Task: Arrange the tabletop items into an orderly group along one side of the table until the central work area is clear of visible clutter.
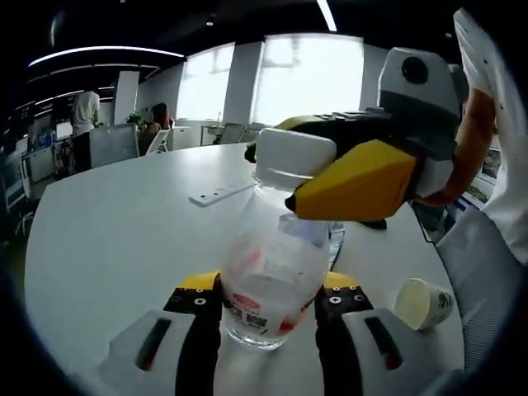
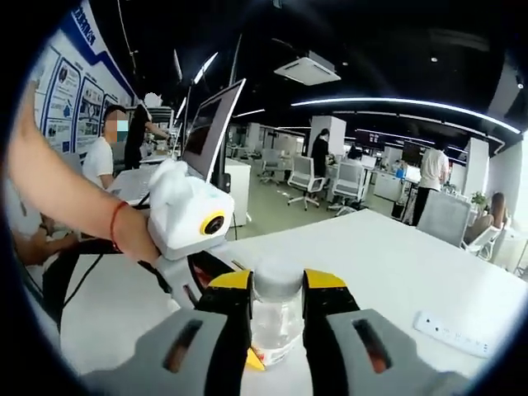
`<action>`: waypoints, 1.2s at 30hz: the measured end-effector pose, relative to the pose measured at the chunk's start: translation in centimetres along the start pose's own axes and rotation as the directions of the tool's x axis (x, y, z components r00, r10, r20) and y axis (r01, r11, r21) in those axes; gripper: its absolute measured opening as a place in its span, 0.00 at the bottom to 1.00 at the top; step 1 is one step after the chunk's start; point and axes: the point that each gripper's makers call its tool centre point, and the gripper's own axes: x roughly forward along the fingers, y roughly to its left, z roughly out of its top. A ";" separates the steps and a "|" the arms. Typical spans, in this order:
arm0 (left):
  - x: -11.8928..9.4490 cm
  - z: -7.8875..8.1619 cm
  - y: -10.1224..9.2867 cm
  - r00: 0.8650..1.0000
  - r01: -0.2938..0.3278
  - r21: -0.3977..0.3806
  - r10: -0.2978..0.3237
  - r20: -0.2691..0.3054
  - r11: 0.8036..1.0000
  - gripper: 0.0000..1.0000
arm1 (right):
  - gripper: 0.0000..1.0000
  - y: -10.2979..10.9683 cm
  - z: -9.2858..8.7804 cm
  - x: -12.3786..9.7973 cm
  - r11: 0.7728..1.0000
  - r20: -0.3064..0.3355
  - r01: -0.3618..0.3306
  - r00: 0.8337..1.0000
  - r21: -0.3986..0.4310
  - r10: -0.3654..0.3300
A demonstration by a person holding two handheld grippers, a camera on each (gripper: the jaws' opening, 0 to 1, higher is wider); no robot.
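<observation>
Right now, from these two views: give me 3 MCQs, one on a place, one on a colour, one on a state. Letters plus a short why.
1. Where does the paper cup lie?
A. On its side on the white table, beside the left gripper
B. Upright on the power strip
C. Stacked on the bottle cap

2. What colour is the bottle's cap?
A. Red
B. White
C. Blue

3. What is the right gripper doing?
A. Hanging open over the table
B. Shut on the cap of the clear bottle
C. Holding the cup

Answers: 1 A, the cup's mouth faces sideways near the left jaws. 2 B, the cap looks white in the left gripper view. 3 B, in the left gripper view the yellow jaws close on the cap from both sides while the left gripper holds the bottle's base.
</observation>
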 end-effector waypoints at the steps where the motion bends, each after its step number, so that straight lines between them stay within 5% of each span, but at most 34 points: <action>1: 0.0 0.1 -0.1 1.000 -0.001 0.003 0.001 0.003 1.000 0.46 | 0.21 0.0 0.0 0.0 1.000 0.000 -0.001 1.000 -0.002 0.001; 36: -1.0 0.6 -1.2 0.999 -0.038 -0.094 0.038 0.003 0.995 0.62 | 0.46 -0.3 -0.2 -1.8 0.998 -0.005 -0.032 0.999 0.047 0.032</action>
